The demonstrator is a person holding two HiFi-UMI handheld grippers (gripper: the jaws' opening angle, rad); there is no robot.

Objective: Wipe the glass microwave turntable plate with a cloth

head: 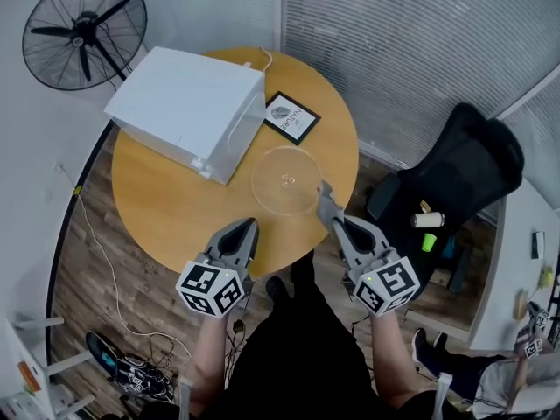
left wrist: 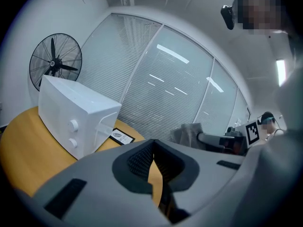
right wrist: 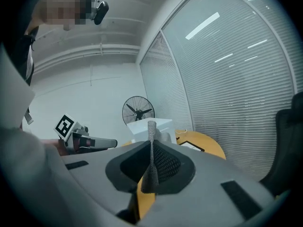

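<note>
**Right gripper [right wrist: 151, 148] grips grey cloth [right wrist: 151, 129] at the glass turntable plate [head: 286, 180]**

The right gripper is clenched on the grey cloth, a strip of which stands up between its pads. The left gripper [left wrist: 152, 148] is closed tight with nothing in it. The glass turntable plate lies flat on the round wooden table [head: 166, 208], just beside the white microwave [head: 188, 112] and near a framed card [head: 291, 117]. In the head view the cloth's tip sits at the plate's right rim, but whether they touch cannot be told.
</note>
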